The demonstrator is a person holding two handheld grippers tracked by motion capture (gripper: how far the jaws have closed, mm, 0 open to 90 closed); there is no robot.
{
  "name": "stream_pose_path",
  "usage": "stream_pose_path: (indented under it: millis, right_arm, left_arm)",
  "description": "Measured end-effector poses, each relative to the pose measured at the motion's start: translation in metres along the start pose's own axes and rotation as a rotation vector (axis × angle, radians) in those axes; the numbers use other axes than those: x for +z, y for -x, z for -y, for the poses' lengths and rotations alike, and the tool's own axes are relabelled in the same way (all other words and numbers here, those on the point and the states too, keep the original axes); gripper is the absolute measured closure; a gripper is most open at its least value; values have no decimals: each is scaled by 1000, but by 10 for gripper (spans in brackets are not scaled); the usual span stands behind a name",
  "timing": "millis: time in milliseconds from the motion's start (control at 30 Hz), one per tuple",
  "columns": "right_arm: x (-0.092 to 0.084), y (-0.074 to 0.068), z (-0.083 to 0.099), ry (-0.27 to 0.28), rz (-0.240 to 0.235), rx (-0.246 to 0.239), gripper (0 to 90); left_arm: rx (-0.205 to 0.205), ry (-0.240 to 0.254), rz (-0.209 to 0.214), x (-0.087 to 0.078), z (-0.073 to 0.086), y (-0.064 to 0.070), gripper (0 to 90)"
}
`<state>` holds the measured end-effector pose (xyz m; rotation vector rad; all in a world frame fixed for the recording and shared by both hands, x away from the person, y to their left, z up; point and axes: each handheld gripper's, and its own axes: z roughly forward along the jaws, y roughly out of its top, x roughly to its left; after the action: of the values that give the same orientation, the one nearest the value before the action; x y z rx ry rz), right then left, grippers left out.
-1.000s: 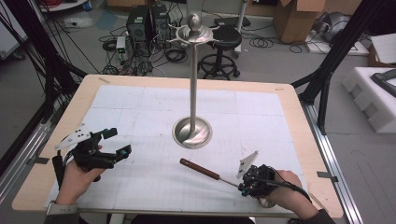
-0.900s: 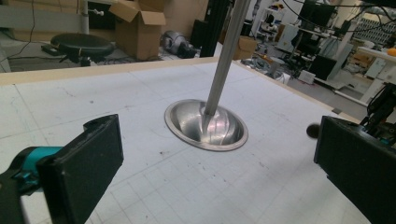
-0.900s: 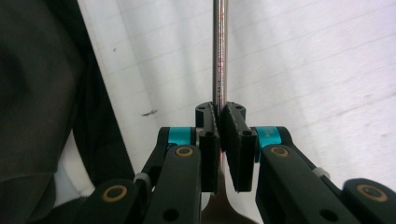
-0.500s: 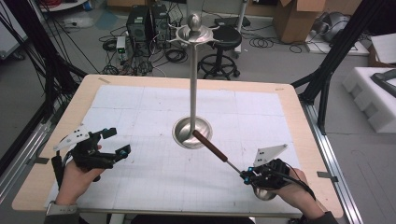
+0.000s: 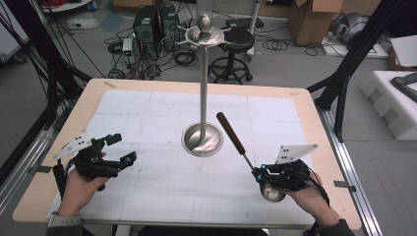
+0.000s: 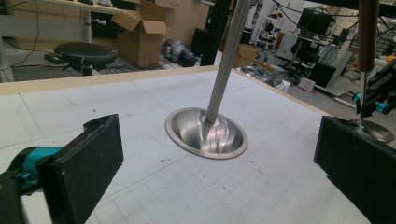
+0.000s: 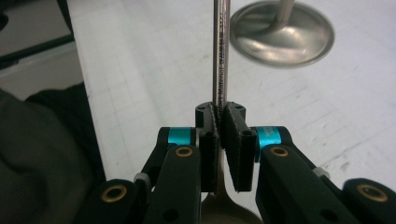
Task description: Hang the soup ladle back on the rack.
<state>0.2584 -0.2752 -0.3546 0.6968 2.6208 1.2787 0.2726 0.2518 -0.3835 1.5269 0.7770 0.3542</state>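
Ladle: a steel ladle [image 5: 244,152] with a dark wooden grip is held by its thin metal shank, bowl end toward the person and grip end slanting up and away toward the utensil stand [image 5: 203,88]. The hold sits low on the shank, probably so the far end stays free to be brought up to the stand's top.

Right tongs: the right tongs [image 7: 220,122] are clamped narrow on the shank, pads pressing it from both sides; in the right gripper view the shank runs straight up between them and the bowl's edge [image 7: 229,212] shows below. In the high view they [image 5: 259,172] sit to the right of the stand's base and nearer the person.

Left tongs: the left tongs [image 5: 118,147] stand wide with nothing between them, lying left of the stand's base, well apart from it. From the left gripper view both black pads [image 6: 86,163] frame the base, so they look parked and ready to steady the stand if needed.

Utensil stand: a tall steel pole rises from a dished round base [image 6: 206,134] at the middle of the bench [image 5: 147,98], with a hooked crown and ball finial [image 5: 204,22] on top. The crown carries nothing yet.

Step in hand: judging from the tilt, the ladle is being carried toward the stand to be hung; the grip end lies just right of the pole, far below the crown.

Bench: a white gridded mat [image 5: 162,187] covers it.
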Motion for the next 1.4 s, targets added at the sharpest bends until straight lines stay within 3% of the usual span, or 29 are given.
stream_pose_path:
  millis: [100, 133, 200, 500, 533, 667, 967, 1100, 1400]
  right_arm:
    - [-2, 3, -3, 36, -6, 8, 841]
    - [-4, 5, -7, 66, 24, 23, 841]
    - [-5, 7, -9, 81, 21, 37, 842]
    - [-11, 17, -20, 171, 27, 34, 842]
    - [-12, 21, -23, 186, 10, 28, 842]
    - [-13, 27, -28, 191, -22, 9, 841]
    - [-21, 36, -47, 227, -20, -34, 841]
    - [-22, 41, -55, 228, -46, -34, 842]
    - [-23, 46, -66, 283, -47, -26, 841]
  left_arm:
    - [1, -3, 3, 0, 0, 0, 19]
    - [0, -2, 6, 0, 0, 0, 19]
    - [0, -2, 6, 1, 0, 0, 19]
    - [-1, -3, 5, 0, 0, 0, 19]
    - [-1, -3, 3, 0, 0, 0, 18]
    - [-4, 3, 7, 0, 0, 0, 19]
    - [-4, -1, 9, 0, 0, 0, 19]
    - [-7, -1, 6, -1, 0, -1, 19]
    - [-8, 5, 4, -3, 0, -2, 19]
